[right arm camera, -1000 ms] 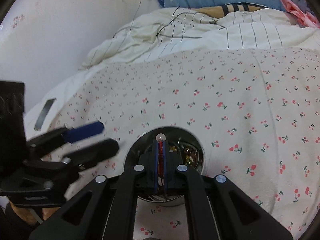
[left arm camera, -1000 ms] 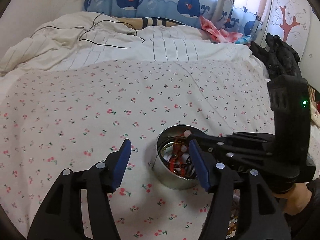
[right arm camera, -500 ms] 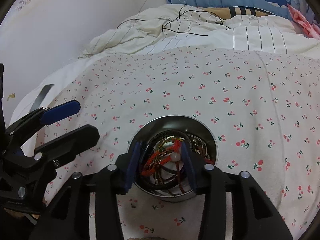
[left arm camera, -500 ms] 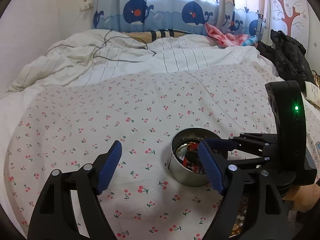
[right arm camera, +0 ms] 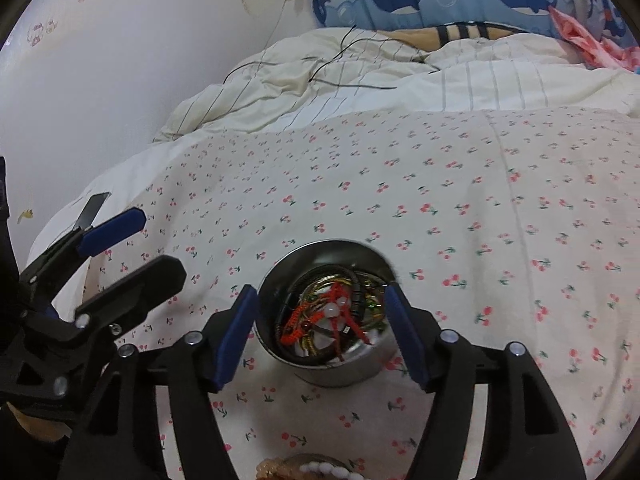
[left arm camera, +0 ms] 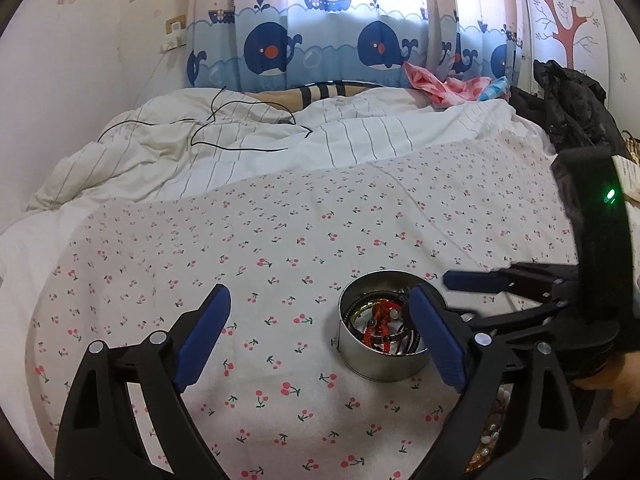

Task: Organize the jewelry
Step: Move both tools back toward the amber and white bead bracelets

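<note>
- A round, shallow silver metal tin (right arm camera: 340, 372) stands upright on a white bedsheet printed with small red cherries (right arm camera: 480, 208), its open mouth facing up. Being round, it has no long axis across the bed.
- Inside the tin lies a tangle of jewelry (right arm camera: 332, 316): red cord bracelets, gold-toned bangles, a black band curled along the wall and a few pale round beads (the pieces overlap too much to count).
- The right gripper (right arm camera: 320, 336), black with blue pads, is spread wide and holds nothing; its two fingers sit either side of the tin, above its rim. Whether they touch the wall cannot be told.
- The left gripper (left arm camera: 320, 340) is also spread wide and holds nothing. It hovers over bare sheet just left of the tin (left arm camera: 380, 356), with its right finger overlapping the tin's edge in the left wrist view.
- At the bottom edge of the right wrist view, a strand of white beads (right arm camera: 324, 470) lies on a pale brownish heap (blurred).
- Beyond the sheet are a rumpled white striped duvet (left arm camera: 248, 148) with a thin black cable (left arm camera: 208, 136) across it, and a blue whale-print curtain (left arm camera: 320, 52).
</note>
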### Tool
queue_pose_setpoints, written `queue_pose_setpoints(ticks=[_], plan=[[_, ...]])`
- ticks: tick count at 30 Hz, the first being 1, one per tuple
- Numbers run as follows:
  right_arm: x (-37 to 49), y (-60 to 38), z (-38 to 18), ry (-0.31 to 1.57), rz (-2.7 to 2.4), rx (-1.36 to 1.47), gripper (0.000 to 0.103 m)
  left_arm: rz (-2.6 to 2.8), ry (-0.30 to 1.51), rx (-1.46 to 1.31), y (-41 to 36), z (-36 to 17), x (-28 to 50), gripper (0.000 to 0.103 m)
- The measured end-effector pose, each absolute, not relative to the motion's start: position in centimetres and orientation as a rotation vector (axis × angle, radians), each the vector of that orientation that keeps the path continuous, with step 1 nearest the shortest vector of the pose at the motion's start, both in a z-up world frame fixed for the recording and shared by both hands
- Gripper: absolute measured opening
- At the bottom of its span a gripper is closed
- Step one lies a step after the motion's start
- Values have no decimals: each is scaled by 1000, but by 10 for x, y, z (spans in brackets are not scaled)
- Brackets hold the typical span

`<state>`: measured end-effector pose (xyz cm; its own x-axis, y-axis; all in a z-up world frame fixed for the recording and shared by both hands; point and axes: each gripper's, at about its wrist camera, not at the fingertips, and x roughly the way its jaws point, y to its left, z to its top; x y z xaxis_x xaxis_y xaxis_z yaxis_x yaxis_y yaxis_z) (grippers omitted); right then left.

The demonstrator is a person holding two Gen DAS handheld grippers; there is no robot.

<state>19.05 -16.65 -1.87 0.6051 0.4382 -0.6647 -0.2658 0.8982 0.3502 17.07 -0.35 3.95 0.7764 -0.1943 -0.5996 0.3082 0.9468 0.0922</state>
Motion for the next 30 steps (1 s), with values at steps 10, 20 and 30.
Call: queue_pose_setpoints(ticks=[10,20,30], plan=[[121,-239,-16,873,244,202,69,-298,726,124,6,27,163,89],[73,-235,-26,893,230,77,69,-523,906,192,-15,-14,139,89],[78,-223,-42,930,239,45,70,-595,925,472,-31,-53,106,89]])
